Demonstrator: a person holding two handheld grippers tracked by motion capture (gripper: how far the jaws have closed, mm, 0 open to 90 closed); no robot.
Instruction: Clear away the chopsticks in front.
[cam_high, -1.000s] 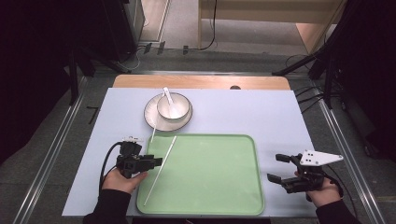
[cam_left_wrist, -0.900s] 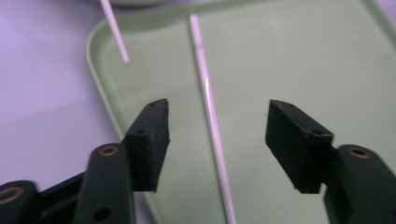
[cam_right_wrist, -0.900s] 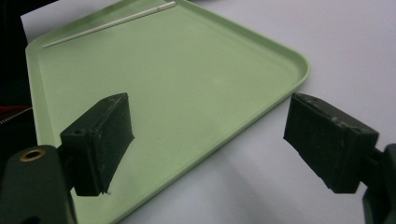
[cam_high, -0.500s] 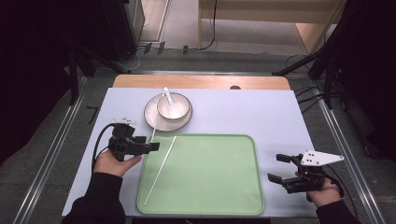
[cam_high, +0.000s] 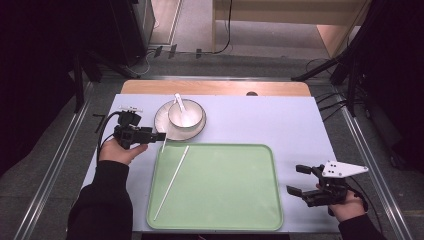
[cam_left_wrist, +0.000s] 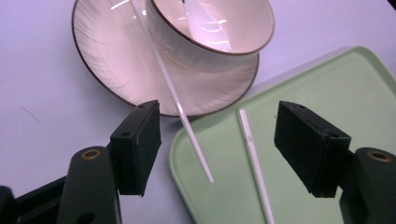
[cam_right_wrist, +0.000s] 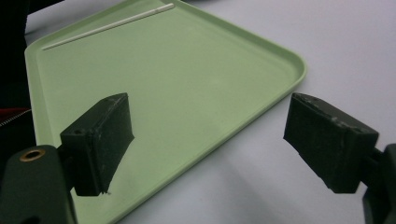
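Since 0.5 s ago, the left gripper (cam_high: 159, 136) has shifted toward the white saucer (cam_high: 162, 126), jaws apart near 1 white chopstick (cam_left_wrist: 187, 127) propped on its rim; another lies on the green plastic tray (cam_high: 250, 210). Right gripper (cam_high: 295, 180), jaws spread, hovers over the pale-blue tabletop (cam_high: 280, 120); grey floor surrounds.

From my remote station, I look down on a pale lavender-blue table (cam_high: 280, 125) whose far edge shows a strip of bare wood (cam_high: 215, 88). Metal rails (cam_high: 57, 165) run along both sides of it over a grey floor (cam_high: 200, 60). Dark stand legs (cam_high: 320, 70) and black cables (cam_high: 227, 30) cross the floor beyond the table. A light wooden piece of furniture (cam_high: 290, 10) stands at the far end, lit brightly, while the room's left and right edges fall into deep shadow.
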